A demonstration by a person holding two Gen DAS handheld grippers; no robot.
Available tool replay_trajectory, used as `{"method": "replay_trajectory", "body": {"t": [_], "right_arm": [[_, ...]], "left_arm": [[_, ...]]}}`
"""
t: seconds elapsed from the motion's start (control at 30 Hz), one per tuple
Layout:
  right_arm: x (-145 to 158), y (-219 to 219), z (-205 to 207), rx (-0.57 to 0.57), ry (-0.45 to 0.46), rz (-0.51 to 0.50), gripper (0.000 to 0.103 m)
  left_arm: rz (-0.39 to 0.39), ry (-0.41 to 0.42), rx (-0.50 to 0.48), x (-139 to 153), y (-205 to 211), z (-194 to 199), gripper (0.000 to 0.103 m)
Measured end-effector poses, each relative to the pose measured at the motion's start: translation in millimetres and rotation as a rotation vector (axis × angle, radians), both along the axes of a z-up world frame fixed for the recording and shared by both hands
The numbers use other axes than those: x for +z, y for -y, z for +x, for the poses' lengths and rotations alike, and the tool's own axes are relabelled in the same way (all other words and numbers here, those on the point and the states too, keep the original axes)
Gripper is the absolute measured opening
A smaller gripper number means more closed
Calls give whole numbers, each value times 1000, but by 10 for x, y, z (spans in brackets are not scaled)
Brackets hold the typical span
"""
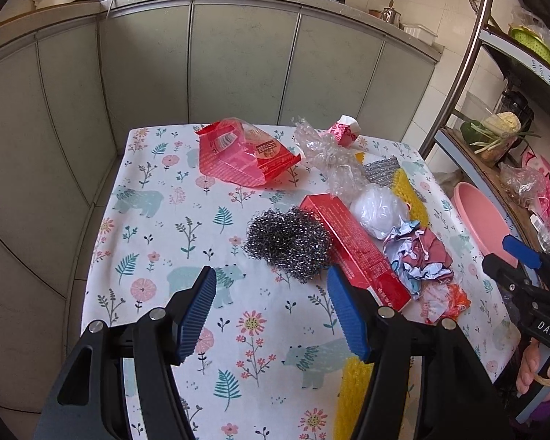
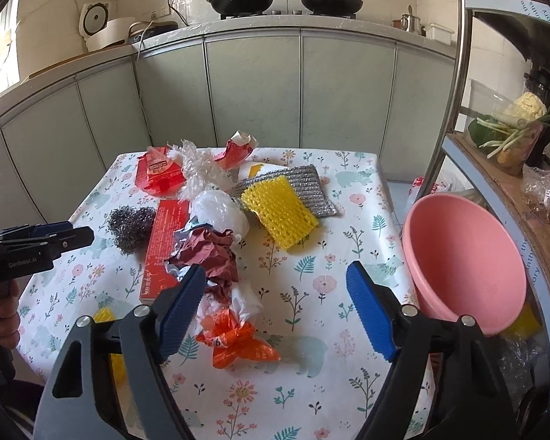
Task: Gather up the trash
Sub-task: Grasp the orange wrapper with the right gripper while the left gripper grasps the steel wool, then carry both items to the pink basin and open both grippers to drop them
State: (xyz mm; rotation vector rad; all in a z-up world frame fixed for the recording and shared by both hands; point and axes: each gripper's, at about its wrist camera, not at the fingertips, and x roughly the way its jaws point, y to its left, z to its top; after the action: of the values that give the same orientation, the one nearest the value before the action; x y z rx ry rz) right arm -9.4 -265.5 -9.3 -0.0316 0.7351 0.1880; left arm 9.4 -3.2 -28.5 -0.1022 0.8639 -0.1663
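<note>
Two grippers hang over the flowered table [image 1: 157,220], both with jaws spread wide and nothing between them. The left gripper [image 1: 271,311] has a steel scourer [image 1: 288,242] just ahead of its fingertips, resting on the cloth and not touched. Just right of the scourer, and close beside the left gripper's right finger, lies a long red box [image 1: 355,249], running away from the tool. Beyond the box to the right sits the main trash heap: crumpled paper [image 1: 418,253], a white bag [image 1: 379,211] and an orange wrapper [image 1: 447,302]. Farther ahead lie a red packet [image 1: 238,156], clear plastic [image 1: 330,157] and a small pink carton [image 1: 343,130] near the far edge.

The right gripper [image 2: 277,306] hovers over bare cloth. Its left finger overlaps the crumpled paper [image 2: 212,253] in view; contact cannot be told. The orange wrapper [image 2: 234,341] lies just below and inside that finger. Ahead, well apart, yellow mesh [image 2: 278,209] lies on a grey sponge [image 2: 308,183]. To the right, past the table edge, is a tilted pink basin [image 2: 465,260].
</note>
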Motion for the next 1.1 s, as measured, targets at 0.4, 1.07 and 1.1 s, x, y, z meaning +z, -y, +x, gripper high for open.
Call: {"method": "replay_trajectory", "body": {"t": [0.4,1.07,1.1], "right_arm": [[-126,-102,-2,125,-72,85,70],[-398,110,-26,187,-250,218,33],[-374,157,-53,183,-247,230,33]], "left_arm": [[42,-49,-96,-224,320,313,15],[10,26,-64,287,33,-45,6],[10,34,-68,324,47,-62,6]]}}
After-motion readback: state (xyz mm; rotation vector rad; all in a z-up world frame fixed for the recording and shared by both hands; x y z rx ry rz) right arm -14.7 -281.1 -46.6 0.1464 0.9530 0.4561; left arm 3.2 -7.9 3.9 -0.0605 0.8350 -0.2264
